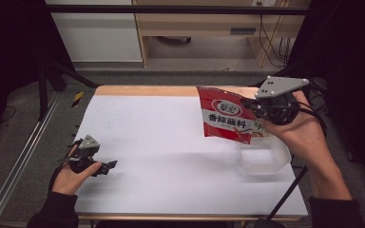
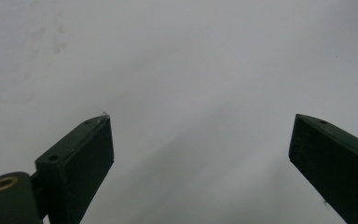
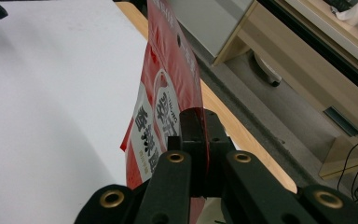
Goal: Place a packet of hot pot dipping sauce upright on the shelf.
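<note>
Carrying the red seasoning packet [image 1: 224, 115] above the clear plastic container [image 1: 262, 160] appears to be the step in hand, and it is judged best done with the grip kept firm on the packet's edge while the pouch is steadied over the container's mouth. Swinging should be avoided, since the pouch hangs free to one side of the jaws and could sway or slip. If the contents are to be emptied, the packet would need to be tilted so that its opening faces down into the container, not past its rim.

The right gripper [image 3: 200, 126] is seen with its 2 jaws pressed together on the thin edge of the packet, which stands up between them and stretches away from the camera in the right gripper view. In the high view the packet is held in the air at the table's [image 1: 161, 142] far right, just above and beside the container.

The left gripper [image 1: 105, 166] rests low at the table's near left, well apart from the packet, its jaws spread wide with nothing between them.
</note>
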Demonstrator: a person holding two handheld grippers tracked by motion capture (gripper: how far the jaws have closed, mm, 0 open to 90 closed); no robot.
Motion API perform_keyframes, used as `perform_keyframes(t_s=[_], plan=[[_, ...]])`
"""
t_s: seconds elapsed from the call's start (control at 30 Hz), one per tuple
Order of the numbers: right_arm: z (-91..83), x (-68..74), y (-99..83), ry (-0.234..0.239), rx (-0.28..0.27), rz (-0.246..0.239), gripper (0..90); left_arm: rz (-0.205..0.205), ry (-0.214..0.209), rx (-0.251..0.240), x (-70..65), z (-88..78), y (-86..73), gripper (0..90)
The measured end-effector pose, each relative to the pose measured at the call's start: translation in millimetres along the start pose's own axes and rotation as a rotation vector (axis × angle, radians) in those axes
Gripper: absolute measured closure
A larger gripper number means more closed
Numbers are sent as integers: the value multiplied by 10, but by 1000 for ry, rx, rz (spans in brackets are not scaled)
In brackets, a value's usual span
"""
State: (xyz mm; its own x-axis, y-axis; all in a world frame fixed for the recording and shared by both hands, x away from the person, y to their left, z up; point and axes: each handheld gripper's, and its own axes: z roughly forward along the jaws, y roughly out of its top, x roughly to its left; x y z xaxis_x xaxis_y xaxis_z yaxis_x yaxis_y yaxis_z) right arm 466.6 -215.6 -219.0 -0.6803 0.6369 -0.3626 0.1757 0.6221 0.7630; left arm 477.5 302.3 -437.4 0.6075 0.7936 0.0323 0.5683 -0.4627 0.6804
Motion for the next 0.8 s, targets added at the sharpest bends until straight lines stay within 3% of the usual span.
perform_keyframes(t_s=[0.53, 0.8], plan=[[-304, -93, -197, -51, 14, 44, 900, -6, 2, -6, -3, -14, -4, 66], [-491, -153, -433, -87, 42, 85, 900, -2, 2, -7, -4, -5, -6, 67]])
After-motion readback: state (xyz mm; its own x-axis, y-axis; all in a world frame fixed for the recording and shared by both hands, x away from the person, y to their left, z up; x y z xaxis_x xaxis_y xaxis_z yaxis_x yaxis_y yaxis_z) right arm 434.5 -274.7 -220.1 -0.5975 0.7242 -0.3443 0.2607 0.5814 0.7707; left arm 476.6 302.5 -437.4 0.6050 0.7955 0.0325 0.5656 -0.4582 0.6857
